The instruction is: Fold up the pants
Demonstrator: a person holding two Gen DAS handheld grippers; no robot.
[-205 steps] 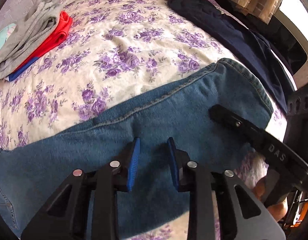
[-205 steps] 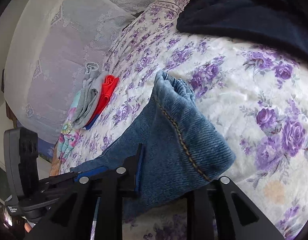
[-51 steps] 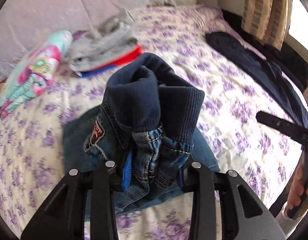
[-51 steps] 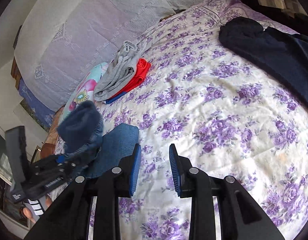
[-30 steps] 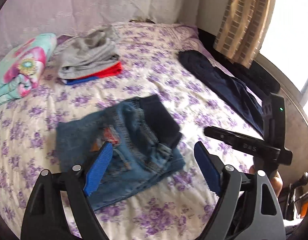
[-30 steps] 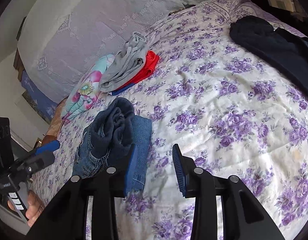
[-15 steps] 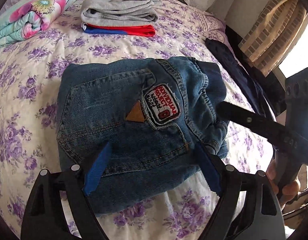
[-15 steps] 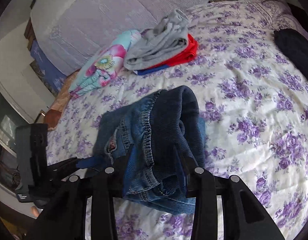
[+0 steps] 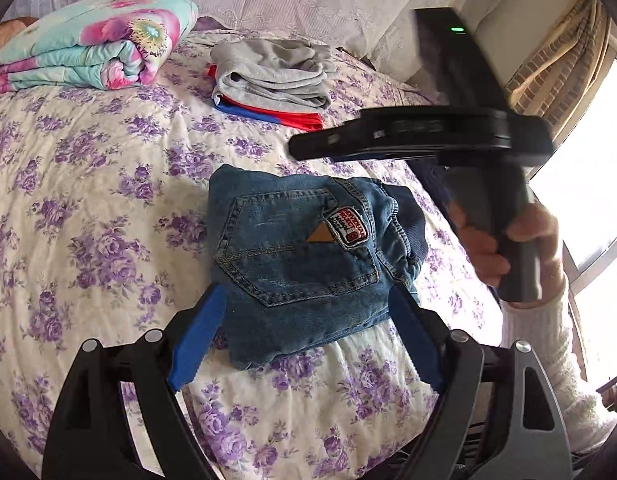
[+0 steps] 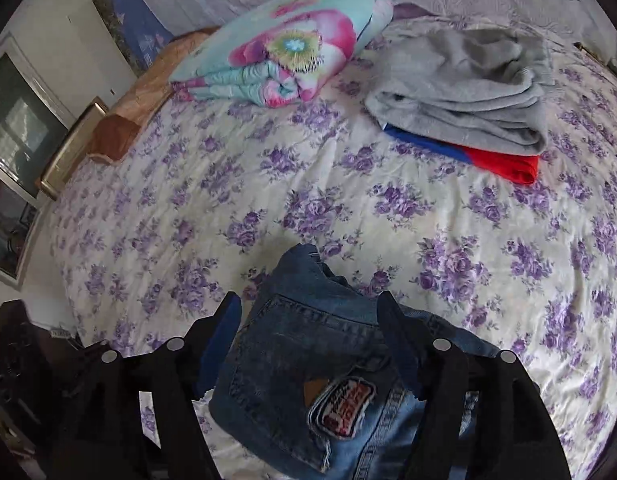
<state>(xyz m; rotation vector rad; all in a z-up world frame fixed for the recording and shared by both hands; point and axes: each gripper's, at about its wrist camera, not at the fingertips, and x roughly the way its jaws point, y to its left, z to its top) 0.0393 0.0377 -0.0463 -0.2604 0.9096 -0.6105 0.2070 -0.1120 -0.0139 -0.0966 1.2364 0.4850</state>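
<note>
The blue denim pants (image 9: 308, 256) lie folded into a compact square on the floral bedspread (image 9: 88, 208), back pocket and red patch facing up. My left gripper (image 9: 308, 320) is open wide, its blue pads straddling the near edge of the bundle without gripping it. My right gripper (image 10: 310, 320) is open above the pants (image 10: 300, 384), fingers either side of the pocket. In the left wrist view the right gripper's body (image 9: 420, 136) hovers above the pants' far right, held by a hand (image 9: 508, 240).
A grey garment on a red and blue one (image 9: 272, 80) is stacked at the back of the bed. A folded floral quilt (image 9: 92, 44) lies at the back left. A window and curtain (image 9: 560, 64) are to the right.
The left gripper has pulled back a little from the folded pants. The right gripper has let go of the pants' waist end and now hovers open above the flat bundle.
</note>
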